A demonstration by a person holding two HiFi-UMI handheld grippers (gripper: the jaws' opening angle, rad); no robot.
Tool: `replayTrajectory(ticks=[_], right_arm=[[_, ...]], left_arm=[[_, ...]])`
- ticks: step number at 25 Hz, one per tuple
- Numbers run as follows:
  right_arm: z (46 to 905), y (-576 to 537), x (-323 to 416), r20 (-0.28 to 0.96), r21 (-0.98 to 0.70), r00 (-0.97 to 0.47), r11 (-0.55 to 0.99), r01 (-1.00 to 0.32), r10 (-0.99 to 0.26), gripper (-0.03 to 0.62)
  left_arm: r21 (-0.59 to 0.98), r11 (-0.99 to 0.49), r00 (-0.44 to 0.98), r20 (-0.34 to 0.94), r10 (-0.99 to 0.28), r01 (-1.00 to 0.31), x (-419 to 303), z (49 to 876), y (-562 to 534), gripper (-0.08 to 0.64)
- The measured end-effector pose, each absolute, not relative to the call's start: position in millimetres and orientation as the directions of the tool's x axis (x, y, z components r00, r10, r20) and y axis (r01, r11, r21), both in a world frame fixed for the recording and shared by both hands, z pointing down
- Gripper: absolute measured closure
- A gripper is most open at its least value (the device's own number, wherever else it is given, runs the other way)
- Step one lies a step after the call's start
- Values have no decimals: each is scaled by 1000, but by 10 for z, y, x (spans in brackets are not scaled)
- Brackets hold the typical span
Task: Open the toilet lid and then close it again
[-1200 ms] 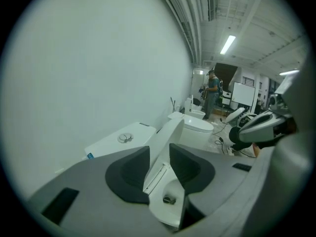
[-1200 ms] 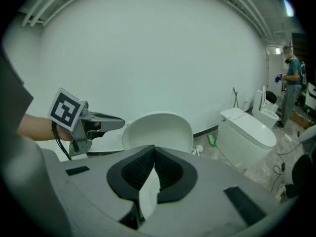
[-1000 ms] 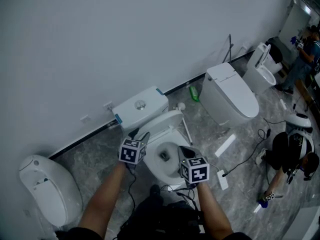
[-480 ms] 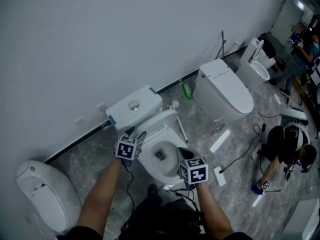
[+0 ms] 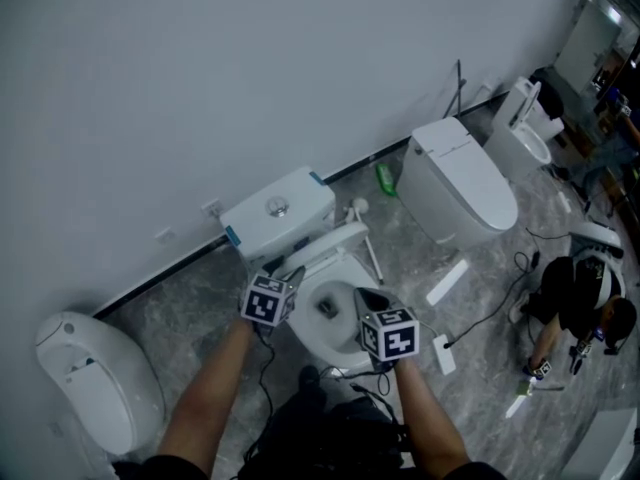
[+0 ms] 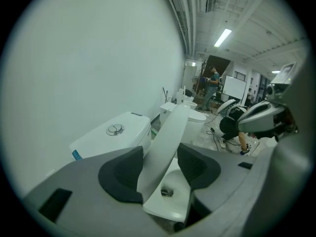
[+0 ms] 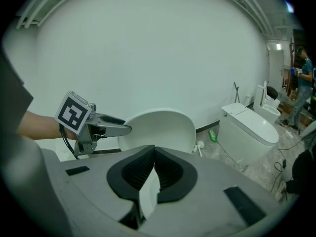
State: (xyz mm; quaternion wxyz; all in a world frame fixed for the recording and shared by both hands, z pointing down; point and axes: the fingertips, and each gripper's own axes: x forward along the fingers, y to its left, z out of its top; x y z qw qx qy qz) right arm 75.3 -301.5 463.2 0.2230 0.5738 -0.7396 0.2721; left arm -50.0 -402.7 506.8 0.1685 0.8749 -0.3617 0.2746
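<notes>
My left hand-held gripper (image 5: 282, 268) has just let go. Its jaws have been opening wide and then easing in a touch, and the left gripper view shows the lid's (image 6: 170, 137) side edge standing between the pads with neither one squeezing it. A second ago the lid showed its broad inner face from above, leaning back toward the tank (image 5: 280, 216). Now it reads as a thinner band with a gap behind it, so it has tipped forward off the tank. I judge the opening half done and the closing half begun, with the lid free to drop unless I guide it. It stands steep over the back of the bowl (image 5: 312, 320) — hinge end low by the tank, rounded free end up, inner face turned toward me. Its long axis runs from hinge to top, close to upright. My right hand-held gripper (image 5: 368, 300) hangs clenched over the bowl's front — gripping nothing and apart from the lid.
</notes>
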Motion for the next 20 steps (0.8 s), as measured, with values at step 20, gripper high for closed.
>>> replayTrajectory(ticks=[20], right_arm=[[4957,-3421,554,655,-219,-308,217,-951,-690,582]], left_arm=[[70,-752,609,639,-471,-655,-283,5193,-3450,318]])
